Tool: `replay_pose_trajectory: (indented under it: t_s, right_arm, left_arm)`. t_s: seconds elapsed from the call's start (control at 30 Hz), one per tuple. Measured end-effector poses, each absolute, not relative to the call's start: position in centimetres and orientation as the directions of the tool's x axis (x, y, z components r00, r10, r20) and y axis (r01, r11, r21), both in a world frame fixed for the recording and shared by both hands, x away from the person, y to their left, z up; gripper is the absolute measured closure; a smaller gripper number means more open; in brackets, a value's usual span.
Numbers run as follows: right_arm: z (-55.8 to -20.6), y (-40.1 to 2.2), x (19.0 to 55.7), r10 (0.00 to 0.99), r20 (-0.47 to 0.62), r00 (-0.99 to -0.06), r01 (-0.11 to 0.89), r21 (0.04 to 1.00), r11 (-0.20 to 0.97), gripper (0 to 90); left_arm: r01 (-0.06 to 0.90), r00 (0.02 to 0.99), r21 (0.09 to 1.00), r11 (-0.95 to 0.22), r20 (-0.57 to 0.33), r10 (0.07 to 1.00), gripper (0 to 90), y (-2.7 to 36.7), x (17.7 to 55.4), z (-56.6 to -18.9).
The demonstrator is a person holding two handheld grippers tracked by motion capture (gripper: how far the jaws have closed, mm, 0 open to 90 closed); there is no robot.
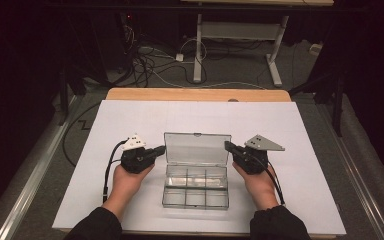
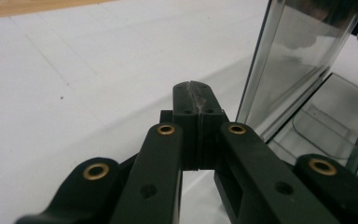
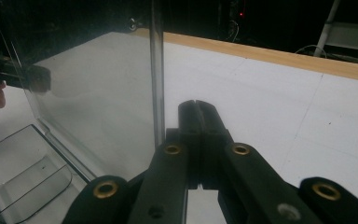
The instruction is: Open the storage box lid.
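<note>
A clear plastic compartment box (image 1: 195, 187) lies on the white table sheet with its lid (image 1: 196, 148) standing upright at the back. My left gripper (image 1: 161, 149) is shut, its tip right beside the lid's left edge. My right gripper (image 1: 227, 145) is shut too, its tip at the lid's right edge. In the left gripper view the closed jaws (image 2: 196, 100) meet just left of the lid's edge (image 2: 261, 84), with nothing between them. The right gripper view has the closed jaws (image 3: 197, 114) just right of the lid's edge (image 3: 156, 70), and the other gripper shows through the lid.
The white sheet (image 1: 130, 117) covers most of the wooden table (image 1: 195, 94). Beyond the far edge stand a desk frame (image 1: 240, 47) and loose cables on the floor (image 1: 150, 62). Bare sheet lies to both sides of the box.
</note>
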State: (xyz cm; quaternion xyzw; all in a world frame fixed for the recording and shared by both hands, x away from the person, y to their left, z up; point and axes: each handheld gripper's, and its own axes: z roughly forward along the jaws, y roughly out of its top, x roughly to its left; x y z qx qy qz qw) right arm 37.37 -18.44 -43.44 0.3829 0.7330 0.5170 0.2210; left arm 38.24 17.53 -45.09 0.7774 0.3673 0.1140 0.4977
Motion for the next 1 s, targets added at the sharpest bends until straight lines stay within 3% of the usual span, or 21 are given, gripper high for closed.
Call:
replay_pose_trajectory:
  t_s: [0.33, 1.0]
  right_arm:
    - [-43.7, -18.6, 38.1, 0.8, 0.084, -0.594, 0.356, 0.919, 0.168, 90.0]
    - [-44.7, -18.2, 40.3, 0.825, 0.076, -0.56, 0.43, 0.878, 0.21, 90.0]
  left_arm:
    - [0.478, 0.693, 0.859, -0.185, -0.24, 0.68, 87.5, 16.4, 39.6, -45.2]
    - [0.527, 0.648, 0.83, -0.184, -0.252, 0.718, 87.5, 16.0, 41.5, -46.0]
